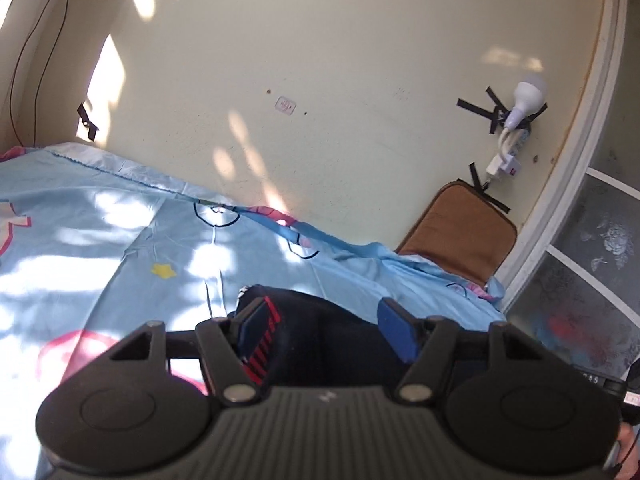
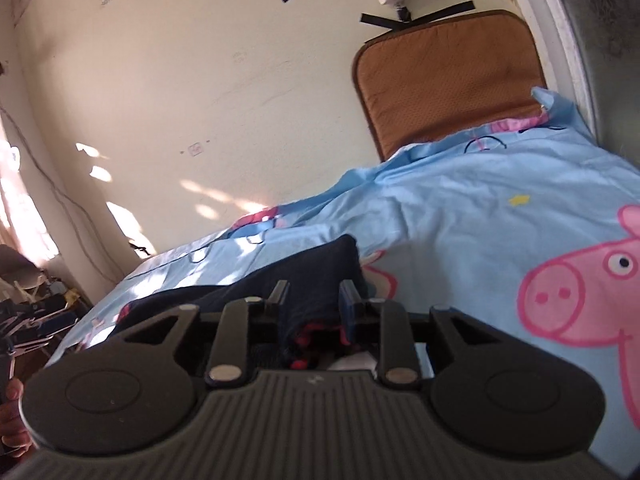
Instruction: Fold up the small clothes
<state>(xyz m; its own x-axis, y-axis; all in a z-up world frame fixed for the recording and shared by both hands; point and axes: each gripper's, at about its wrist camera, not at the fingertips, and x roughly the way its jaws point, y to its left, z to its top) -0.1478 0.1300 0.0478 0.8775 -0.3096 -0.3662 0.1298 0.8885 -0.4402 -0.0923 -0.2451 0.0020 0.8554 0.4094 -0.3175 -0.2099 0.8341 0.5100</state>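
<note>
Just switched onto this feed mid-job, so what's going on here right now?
A person is working two handheld grippers over a dark garment with red trim lying on a bed with a light blue cartoon sheet. The left gripper stands open with the cloth lying between its fingers, not pinched. The right gripper is also open, narrower, over the same garment's edge. Neither grips it now. A brown cushion leans against the wall behind.

Left tool (image 1: 324, 320) jaws apart; right tool (image 2: 314, 294) jaws parted, narrower.
</note>
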